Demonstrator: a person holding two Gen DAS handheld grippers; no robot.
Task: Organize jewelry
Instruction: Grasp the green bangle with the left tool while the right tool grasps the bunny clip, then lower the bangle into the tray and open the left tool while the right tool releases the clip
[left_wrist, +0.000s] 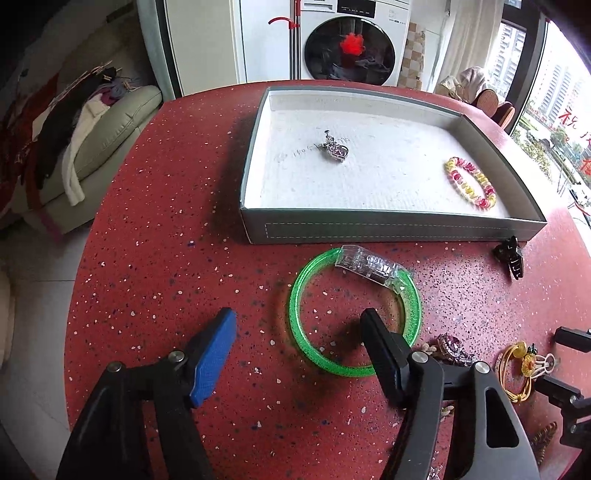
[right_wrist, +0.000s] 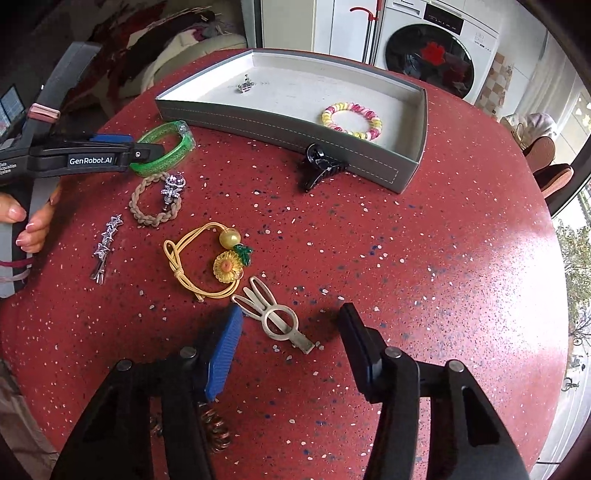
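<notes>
Black jaws tipped with blue pads fill the near edge of both wrist views over a red speckled worktop (right_wrist: 424, 229). Those of the left gripper (left_wrist: 299, 332) stand apart, one inside and one outside the near-left rim of a translucent green glitter bangle (left_wrist: 354, 314), pressing on nothing that can be seen. A clear plastic clip (left_wrist: 369, 266) lies across the bangle's far rim. Those of the right gripper (right_wrist: 291, 325) are likewise apart, straddling a single cream rabbit-eared hair clip (right_wrist: 275, 317) lying flat on the worktop; the left pad sits just beside the clip's ears, the right one clear of it.

Far across the worktop sits one shallow grey tray (right_wrist: 288, 127) with a white lining. Two pieces lie in it: a silver heart pendant (left_wrist: 334, 149) near the middle and a pink-and-yellow coiled band (right_wrist: 351, 120) at the right. One black claw clip (right_wrist: 321, 166) rests against the tray's near wall.

Loose on the worktop, left of the right gripper, are one yellow cord hair tie with a sunflower and bead (right_wrist: 207, 260), one beige braided tie with a silver charm (right_wrist: 157, 201), one silver star hairpin (right_wrist: 105, 245), and one copper spiral coil (right_wrist: 218, 430) partly hidden under the near jaw. A hand (right_wrist: 27, 221) grips the left tool's handle.
</notes>
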